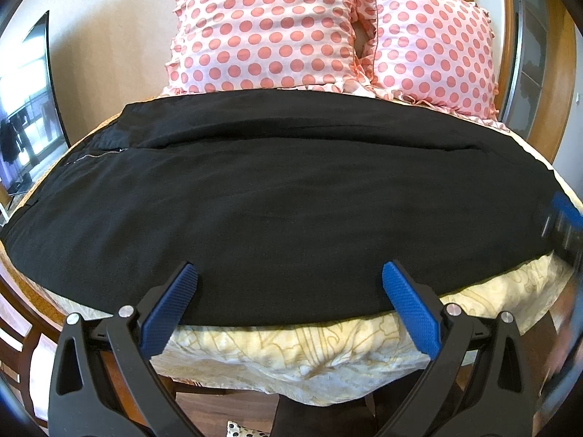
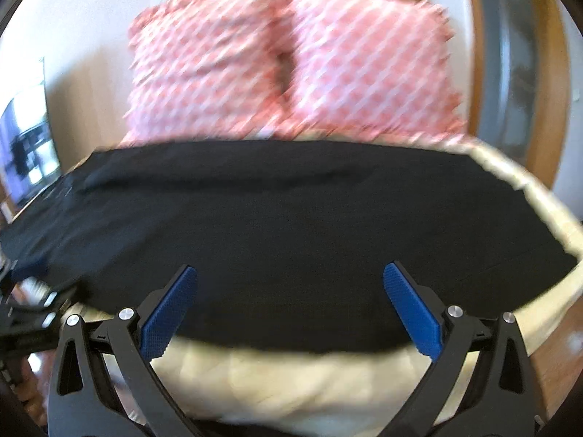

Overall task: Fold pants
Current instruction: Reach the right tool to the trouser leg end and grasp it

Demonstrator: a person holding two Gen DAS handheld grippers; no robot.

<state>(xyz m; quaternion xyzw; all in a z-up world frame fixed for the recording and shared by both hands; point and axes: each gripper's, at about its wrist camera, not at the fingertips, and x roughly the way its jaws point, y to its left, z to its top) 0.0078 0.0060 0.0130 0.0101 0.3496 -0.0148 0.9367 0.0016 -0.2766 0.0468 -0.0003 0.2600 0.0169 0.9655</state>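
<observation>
One pair of black pants (image 1: 277, 196) lies spread flat across the cream-covered table (image 1: 328, 357), zipper at the far left. The left gripper (image 1: 289, 273) and right gripper (image 2: 290, 275) each hover over the near edge, jaws wide apart, holding nothing. Two polka-dot pillows (image 1: 266, 29) stand at the far side.

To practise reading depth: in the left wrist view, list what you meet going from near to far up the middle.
Left gripper, open → cream patterned cloth hanging over the edge → black pants spread flat → pink polka-dot pillows → pale wall.
</observation>
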